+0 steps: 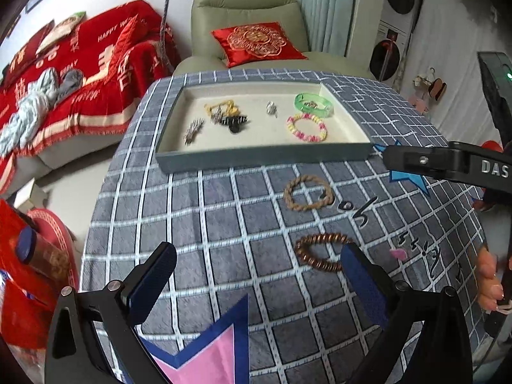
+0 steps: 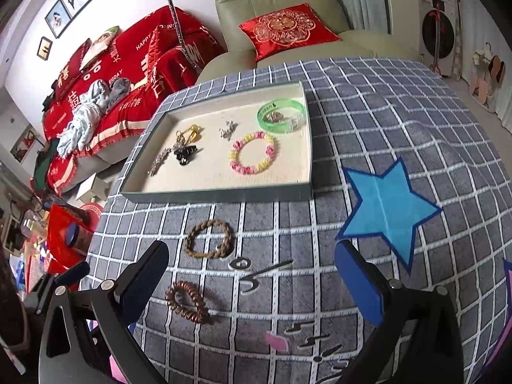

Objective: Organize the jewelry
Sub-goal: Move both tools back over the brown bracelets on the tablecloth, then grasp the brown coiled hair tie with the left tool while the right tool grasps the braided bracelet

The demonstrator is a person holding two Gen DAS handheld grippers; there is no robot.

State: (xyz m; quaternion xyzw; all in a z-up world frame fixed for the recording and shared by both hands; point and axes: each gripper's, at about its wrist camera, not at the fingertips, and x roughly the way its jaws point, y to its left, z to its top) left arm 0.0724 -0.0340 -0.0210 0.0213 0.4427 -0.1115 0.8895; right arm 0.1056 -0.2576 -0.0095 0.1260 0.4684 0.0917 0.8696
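Observation:
A shallow grey tray (image 1: 265, 157) (image 2: 217, 196) with a cream lining holds a green bangle (image 1: 313, 104) (image 2: 281, 117), a pink-and-yellow bead bracelet (image 1: 306, 127) (image 2: 252, 156), a black clip (image 1: 235, 122), a yellow piece and silver pieces. On the cloth in front lie a tan braided bracelet (image 1: 308, 192) (image 2: 209, 238) and a copper coil bracelet (image 1: 323, 252) (image 2: 188, 302). My left gripper (image 1: 259, 275) is open and empty, the coil bracelet by its right finger. My right gripper (image 2: 251, 280) is open and empty above both bracelets; it also shows in the left wrist view (image 1: 448, 163).
The table wears a grey checked cloth (image 1: 224, 224) with a blue star (image 2: 387, 211) and a pink star patch (image 1: 208, 358). Behind stand a green armchair (image 1: 249, 9) with a red cushion and a red-covered sofa (image 1: 80, 73). Red items stand left of the table.

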